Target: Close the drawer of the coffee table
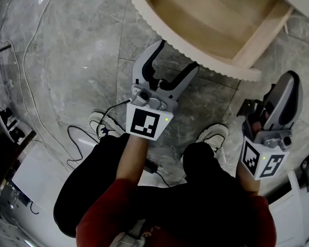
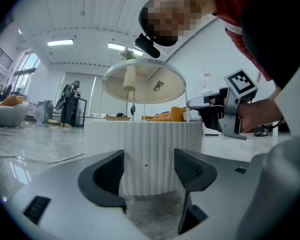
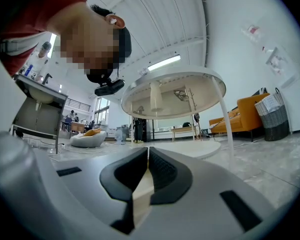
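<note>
Head view – drawer: pulled out at 12 o'clock, a pale wooden box with a curved, white, ribbed front; it looks empty inside.
Head view – left gripper: jaws spread wide and holding nothing, tips just short of the ribbed front.
Head view – right gripper: at 3 o'clock, off to the side of the drawer, jaws clenched.
Head view – floor: grey marble, with cables at 8 o'clock.
Left gripper view – drawer: straight ahead, filling the gap beyond the released jaws of the left gripper; the pads do not touch it. Fine upright ribs, one small dark dot near the middle, no handle in sight.
Left gripper view – table top: round disc at 12 o'clock above the drawer.
Left gripper view – right gripper: at 3 o'clock, clear of the drawer.
Right gripper view – right gripper: pads pressed together, nothing gripped.
Right gripper view – table top: seen from below at 12 o'clock; the drawer cannot be made out here.
Handling: probably stiff, fairly light, sliding on runners; needs a push, not a pinch.
Contact spot: middle of the front, squarely, since the curved ribs may let the tips skid sideways and an off-centre shove could jam it.
</note>
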Action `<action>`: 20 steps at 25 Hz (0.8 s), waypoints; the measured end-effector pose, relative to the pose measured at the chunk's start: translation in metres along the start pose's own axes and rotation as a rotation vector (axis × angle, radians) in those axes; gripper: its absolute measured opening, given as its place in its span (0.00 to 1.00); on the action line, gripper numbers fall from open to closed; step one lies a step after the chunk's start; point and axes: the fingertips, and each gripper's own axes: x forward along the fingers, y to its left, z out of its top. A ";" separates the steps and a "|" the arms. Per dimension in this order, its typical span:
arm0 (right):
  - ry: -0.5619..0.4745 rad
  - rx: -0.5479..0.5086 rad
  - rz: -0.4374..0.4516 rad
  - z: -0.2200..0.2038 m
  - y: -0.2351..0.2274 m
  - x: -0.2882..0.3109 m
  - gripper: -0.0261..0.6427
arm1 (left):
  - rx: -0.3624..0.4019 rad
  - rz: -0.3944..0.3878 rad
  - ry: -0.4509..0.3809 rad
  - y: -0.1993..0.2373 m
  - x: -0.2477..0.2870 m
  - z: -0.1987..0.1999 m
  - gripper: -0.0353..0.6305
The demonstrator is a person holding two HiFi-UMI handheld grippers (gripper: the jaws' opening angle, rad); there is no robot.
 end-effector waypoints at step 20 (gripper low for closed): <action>-0.005 0.010 -0.049 0.004 -0.021 -0.014 0.08 | 0.059 0.044 -0.031 0.004 0.063 0.013 0.52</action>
